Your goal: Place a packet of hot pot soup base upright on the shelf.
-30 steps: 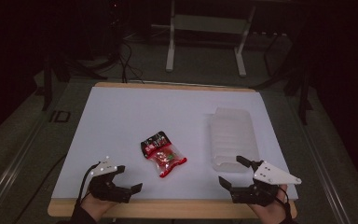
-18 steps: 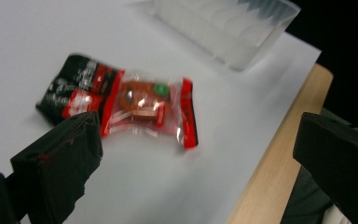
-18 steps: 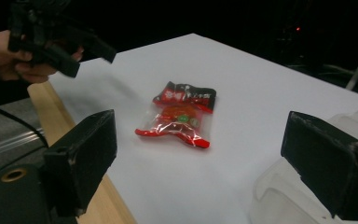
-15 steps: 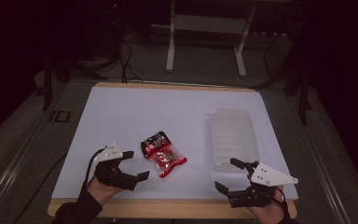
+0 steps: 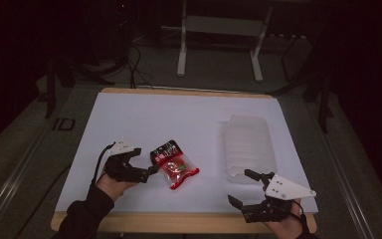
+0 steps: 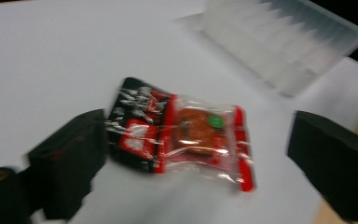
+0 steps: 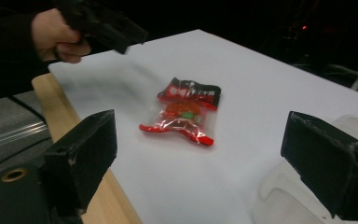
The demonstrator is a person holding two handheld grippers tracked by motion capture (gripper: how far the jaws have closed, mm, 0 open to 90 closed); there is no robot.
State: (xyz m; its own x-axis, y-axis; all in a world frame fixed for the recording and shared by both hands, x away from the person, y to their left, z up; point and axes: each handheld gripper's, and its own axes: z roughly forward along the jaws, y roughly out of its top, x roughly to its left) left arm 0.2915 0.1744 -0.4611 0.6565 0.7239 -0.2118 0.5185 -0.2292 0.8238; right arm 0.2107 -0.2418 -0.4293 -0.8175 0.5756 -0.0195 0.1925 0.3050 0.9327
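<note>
Near the table's (image 5: 129, 107) front left corner the left gripper (image 5: 146, 159) hovered just beside the snack packet (image 5: 174, 164), its jaws spread wide and having just been closing a little, with the packet lying flat between them in the left gripper view and neither pad pressing on it. That view was blurred, so the print on the packet's black and red end could not be read; something round and orange showed through its clear part. The person's sleeve ran off the bottom edge of the high view. The packet lay toward the front edge, a little left of the middle. Further right, a translucent ribbed tray (image 5: 248, 144) sat near the right edge, its outline faint against the white top. By the front right corner the right gripper (image 5: 241, 188) had its jaws wide apart with nothing between them, its hand partly cut off at the bottom
</note>
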